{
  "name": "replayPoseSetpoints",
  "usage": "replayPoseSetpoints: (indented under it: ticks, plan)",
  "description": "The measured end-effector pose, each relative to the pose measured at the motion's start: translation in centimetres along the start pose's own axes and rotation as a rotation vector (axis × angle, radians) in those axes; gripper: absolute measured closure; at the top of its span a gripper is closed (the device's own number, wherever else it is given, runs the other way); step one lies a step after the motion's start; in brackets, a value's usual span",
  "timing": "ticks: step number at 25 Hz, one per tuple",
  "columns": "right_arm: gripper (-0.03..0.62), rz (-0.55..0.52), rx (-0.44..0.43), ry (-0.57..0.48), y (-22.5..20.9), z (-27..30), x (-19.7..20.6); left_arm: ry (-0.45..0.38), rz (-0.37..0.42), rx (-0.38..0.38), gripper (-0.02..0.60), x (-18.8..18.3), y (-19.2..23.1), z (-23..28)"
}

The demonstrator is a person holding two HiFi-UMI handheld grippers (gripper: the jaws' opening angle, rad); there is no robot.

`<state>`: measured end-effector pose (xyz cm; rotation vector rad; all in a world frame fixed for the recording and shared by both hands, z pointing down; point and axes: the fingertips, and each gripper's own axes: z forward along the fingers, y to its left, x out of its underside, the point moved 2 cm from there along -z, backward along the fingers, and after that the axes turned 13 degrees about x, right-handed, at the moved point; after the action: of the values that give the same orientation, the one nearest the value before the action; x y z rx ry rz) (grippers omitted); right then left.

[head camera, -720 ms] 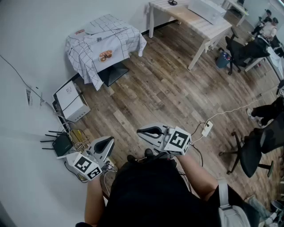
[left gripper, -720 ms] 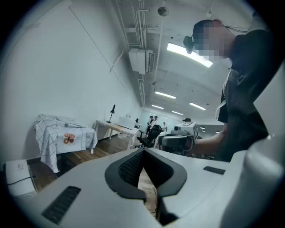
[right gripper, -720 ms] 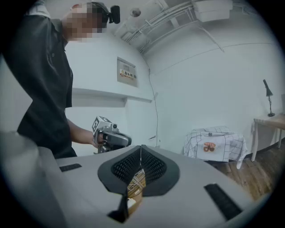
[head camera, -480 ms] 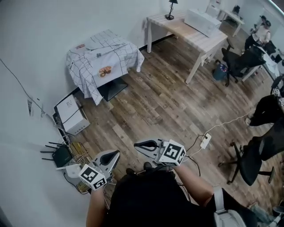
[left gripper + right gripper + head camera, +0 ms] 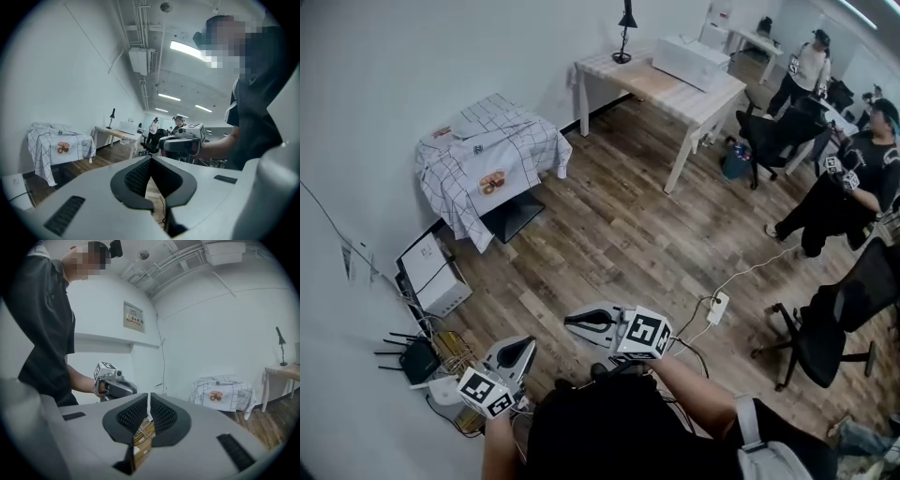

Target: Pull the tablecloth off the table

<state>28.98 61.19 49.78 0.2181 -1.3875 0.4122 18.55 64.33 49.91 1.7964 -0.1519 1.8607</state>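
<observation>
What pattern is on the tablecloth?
The tablecloth is white with a thin dark grid, clearest in the head view.

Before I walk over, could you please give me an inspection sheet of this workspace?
Surface: small table against the wall, across the wood floor from both grippers.
Job's things: checked tablecloth drapes the table, hanging over its sides.
Clutter: flat items lie on the cloth, too small to identify.
Grippers: left gripper and right gripper are both shut and empty, close to the person's body.
Cables: power strip with a white cable on the floor; router and loose wires by the wall.
Surroundings: wooden desk with lamp, office chair, people at the right.
</observation>
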Motion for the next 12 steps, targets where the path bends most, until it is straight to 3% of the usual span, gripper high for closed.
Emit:
replayPoseSetpoints:
  ticks: [12]
  plan:
    - [0.571,0.009,-0.006,-0.021,-2.0,-1.4,-0.4,-0.004,0.021,0.008,0.571,-1.4,0.3,2.7]
